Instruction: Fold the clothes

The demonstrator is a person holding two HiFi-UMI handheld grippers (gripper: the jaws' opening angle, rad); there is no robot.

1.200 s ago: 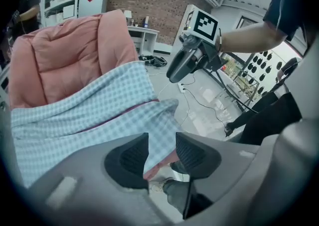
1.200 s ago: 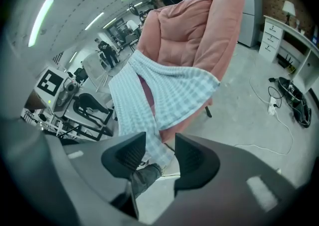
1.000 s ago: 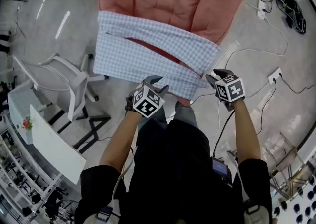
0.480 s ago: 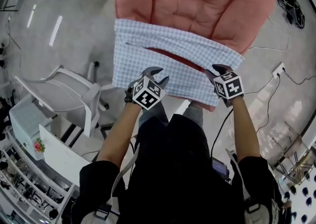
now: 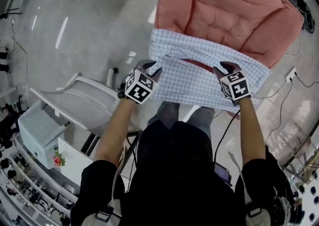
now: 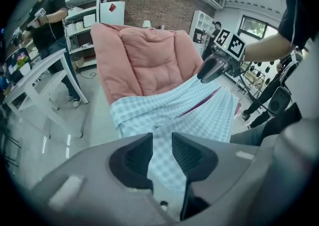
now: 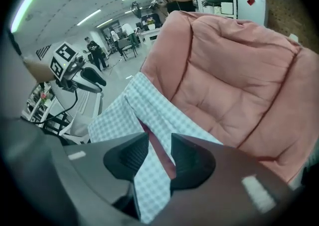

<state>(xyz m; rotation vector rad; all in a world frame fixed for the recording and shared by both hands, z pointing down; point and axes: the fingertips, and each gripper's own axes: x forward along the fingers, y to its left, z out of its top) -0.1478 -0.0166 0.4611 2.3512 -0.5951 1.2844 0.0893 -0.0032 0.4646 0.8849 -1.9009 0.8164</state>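
Since a second ago the salmon-pink padded armchair (image 5: 224,11) and the light blue-and-white checked fabric garment (image 5: 199,78) draped over it have shifted toward the upper right of the head view. The left tongs (image 5: 151,66), earlier at the garment's near hem, now sit at its left edge, and the right tongs (image 5: 225,66) sit over its right part.

Both pairs of tongs have just been closing. In each gripper view the checked cloth fills the narrow gap between the ribbed black pads, so each pair is clamped on the garment.

The garment lies crosswise over the front of the armchair's seat in two long bands. These part along a slanting slit where pink shows through. The far band rests on the cushion, while the near band spans between the tongs, smooth apart from a few soft creases. At the lower left of the head view a white plastic chair (image 5: 84,103) stands on the glossy grey floor (image 5: 89,31).
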